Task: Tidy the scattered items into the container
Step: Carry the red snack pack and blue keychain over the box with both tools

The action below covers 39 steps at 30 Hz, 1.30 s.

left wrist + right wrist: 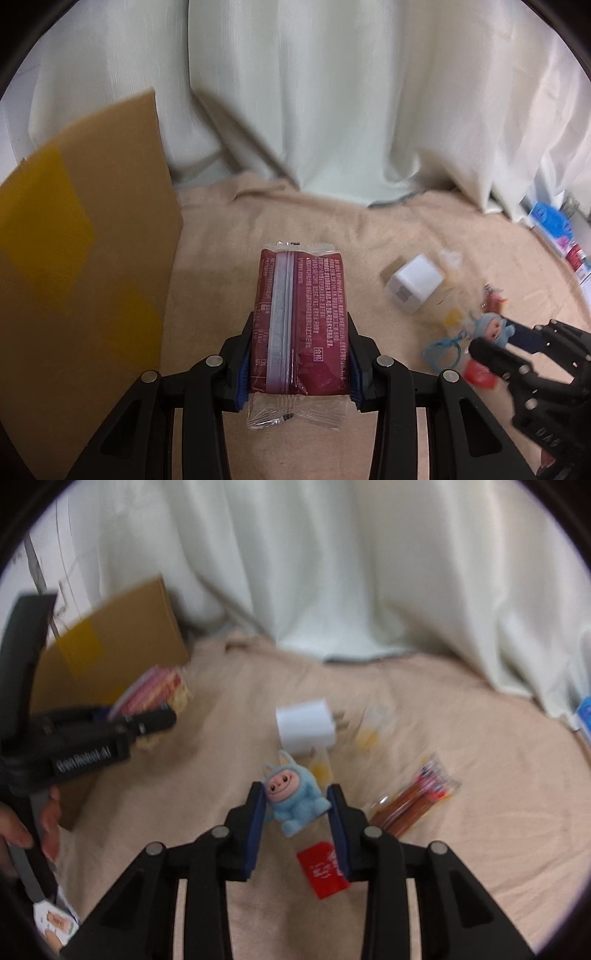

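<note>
Beige cloth (pixel 369 240) blurry; left claw (pixel 300 354) grips snack pack (pixel 301 321), right claw (pixel 295 823) wide round blue toy (pixel 295 797), its base hidden.

Cardboard box (pixel 85 236) cut off at left; keychain ring (pixel 441 350) blurred.

Maroon snack packet (pixel 301 321), pale-blue plush toy (pixel 295 797), white charger (pixel 304 725), beige cloth (pixel 443 738).

Black grippers (pixel 299 354) (blue pads (pixel 255 834), silver screws)
</note>
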{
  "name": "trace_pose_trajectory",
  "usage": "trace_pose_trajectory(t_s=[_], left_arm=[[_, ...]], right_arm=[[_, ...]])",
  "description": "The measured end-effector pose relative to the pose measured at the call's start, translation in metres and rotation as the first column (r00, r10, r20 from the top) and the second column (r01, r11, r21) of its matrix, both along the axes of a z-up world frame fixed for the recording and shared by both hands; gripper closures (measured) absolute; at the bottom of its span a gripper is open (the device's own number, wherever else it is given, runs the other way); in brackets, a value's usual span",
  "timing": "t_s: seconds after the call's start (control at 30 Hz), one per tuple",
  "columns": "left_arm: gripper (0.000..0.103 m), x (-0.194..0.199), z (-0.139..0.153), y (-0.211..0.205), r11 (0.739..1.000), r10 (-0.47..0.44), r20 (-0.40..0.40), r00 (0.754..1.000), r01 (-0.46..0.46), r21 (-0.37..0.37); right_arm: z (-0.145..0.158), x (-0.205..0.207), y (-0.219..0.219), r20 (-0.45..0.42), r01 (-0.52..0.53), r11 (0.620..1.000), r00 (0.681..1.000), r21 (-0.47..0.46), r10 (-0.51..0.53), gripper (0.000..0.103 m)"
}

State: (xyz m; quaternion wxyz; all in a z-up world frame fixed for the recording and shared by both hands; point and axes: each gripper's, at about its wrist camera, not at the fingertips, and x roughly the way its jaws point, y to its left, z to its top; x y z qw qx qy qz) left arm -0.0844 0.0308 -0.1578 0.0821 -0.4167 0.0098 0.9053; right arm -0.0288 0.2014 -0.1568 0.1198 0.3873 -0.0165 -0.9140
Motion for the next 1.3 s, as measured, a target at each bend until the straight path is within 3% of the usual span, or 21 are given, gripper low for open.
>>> trace_pose_trajectory(t_s=[0.17,0.33,0.97,1.13,1.3], left_arm=[[0.062,0.009,0.039,0.009,1.000,-0.013,-0.053,0.999,0.014,0.010],[0.062,0.017,0.065,0.018,0.999,-0.034,-0.097,0.995,0.033,-0.003],[0.062,0.030,0.074,0.027,0.998,-0.061,-0.094,0.994,0.062,0.004],[0.062,0.027,0.099,0.020,0.998,-0.062,-0.111,0.992,0.063,0.006],[0.062,0.032,0.145,-0.001,0.999,-0.032,-0.181,0.983,0.030,-0.016]], right_arm=[[0.044,0.017,0.014,-0.116,0.059,0.997,0.991,-0.043,-0.064,0.065],[0.058,0.024,0.020,-0.152,0.078,0.995,0.985,-0.063,-0.087,0.065],[0.060,0.023,0.026,-0.131,0.092,0.993,0.986,-0.078,-0.102,0.065],[0.083,0.017,0.018,-0.160,0.083,0.992,0.982,-0.094,-0.097,0.065],[0.123,0.006,-0.006,-0.227,0.036,0.993,0.972,-0.112,-0.061,0.065]])
